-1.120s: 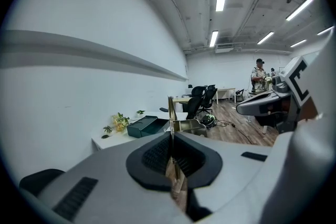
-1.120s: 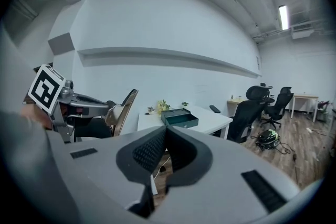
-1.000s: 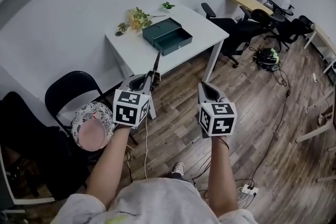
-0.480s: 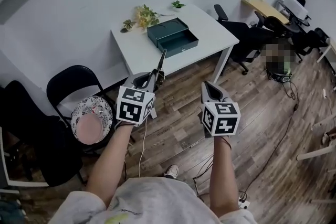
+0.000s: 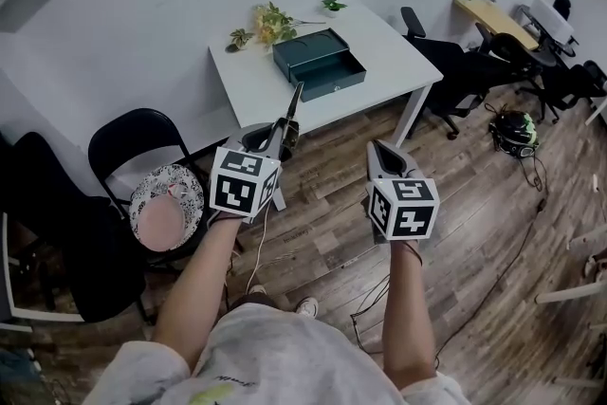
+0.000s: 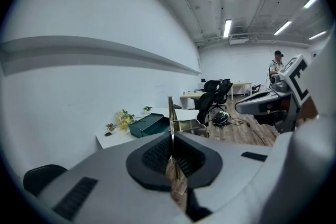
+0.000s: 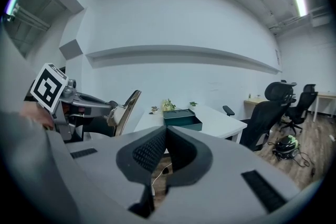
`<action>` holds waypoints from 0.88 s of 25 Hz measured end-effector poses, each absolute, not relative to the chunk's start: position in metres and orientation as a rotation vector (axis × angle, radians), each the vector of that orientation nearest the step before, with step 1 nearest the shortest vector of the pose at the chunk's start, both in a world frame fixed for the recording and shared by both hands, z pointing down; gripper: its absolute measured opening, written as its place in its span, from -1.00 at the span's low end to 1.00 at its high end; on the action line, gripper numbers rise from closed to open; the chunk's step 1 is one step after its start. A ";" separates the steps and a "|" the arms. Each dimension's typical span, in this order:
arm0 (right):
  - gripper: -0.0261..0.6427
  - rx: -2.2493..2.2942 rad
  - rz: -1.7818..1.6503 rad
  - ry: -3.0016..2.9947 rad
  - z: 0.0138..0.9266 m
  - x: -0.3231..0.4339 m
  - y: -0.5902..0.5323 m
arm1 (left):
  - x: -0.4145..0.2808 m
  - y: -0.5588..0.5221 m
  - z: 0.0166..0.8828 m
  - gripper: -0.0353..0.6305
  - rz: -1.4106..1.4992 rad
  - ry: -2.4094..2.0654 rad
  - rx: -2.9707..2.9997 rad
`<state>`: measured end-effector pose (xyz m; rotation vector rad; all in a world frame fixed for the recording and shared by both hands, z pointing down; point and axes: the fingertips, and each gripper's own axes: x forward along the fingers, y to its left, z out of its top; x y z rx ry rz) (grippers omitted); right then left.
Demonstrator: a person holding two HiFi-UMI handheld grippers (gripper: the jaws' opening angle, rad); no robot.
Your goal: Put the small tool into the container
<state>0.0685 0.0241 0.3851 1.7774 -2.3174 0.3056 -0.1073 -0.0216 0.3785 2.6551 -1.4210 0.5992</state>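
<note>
The white desk point(image 5: 403, 62) had drawn slightly nearer over the last second as you carried both grippers toward it, yet it was still well apart from them. The dark green open metal box point(image 5: 319, 64) sat on it, untouched. Your left gripper point(image 5: 275, 136) stayed clamped on the thin flat metal blade tool point(image 5: 293, 106). Your right gripper point(image 5: 381, 149) kept its jaws together, empty. You were likely still approaching, with the placing not yet done.

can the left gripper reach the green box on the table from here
Probably not yet: the left gripper, shut on the thin tool, is over the floor short of the table where the green box sits. Nothing stands between them.
</note>
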 end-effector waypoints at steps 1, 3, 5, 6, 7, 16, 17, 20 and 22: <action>-0.91 1.775 0.302 -2.319 0.385 0.070 0.023 | -0.106 -0.023 0.378 -0.89 0.597 -1.423 2.655; -0.91 1.770 0.296 -2.322 0.384 0.071 0.018 | -0.105 -0.027 0.379 -0.89 0.596 -1.428 2.652; -0.91 1.763 0.292 -2.323 0.384 0.070 0.011 | -0.106 -0.032 0.380 -0.89 0.600 -1.431 2.647; -0.91 1.758 0.291 -2.323 0.384 0.069 0.008 | -0.107 -0.036 0.381 -0.89 0.600 -1.432 2.644; -0.91 1.752 0.288 -2.323 0.385 0.068 0.004 | -0.107 -0.040 0.382 -0.89 0.599 -1.434 2.641; -0.91 1.749 0.277 -2.307 0.390 0.073 -0.037 | -0.101 -0.082 0.392 -0.89 0.597 -1.418 2.644; -0.91 1.748 0.277 -2.304 0.391 0.073 -0.043 | -0.100 -0.088 0.394 -0.89 0.597 -1.415 2.644; -0.91 1.745 0.279 -2.295 0.395 0.072 -0.064 | -0.101 -0.111 0.398 -0.89 0.595 -1.406 2.642; -0.91 1.742 0.281 -2.290 0.396 0.071 -0.080 | -0.101 -0.127 0.399 -0.89 0.590 -1.403 2.640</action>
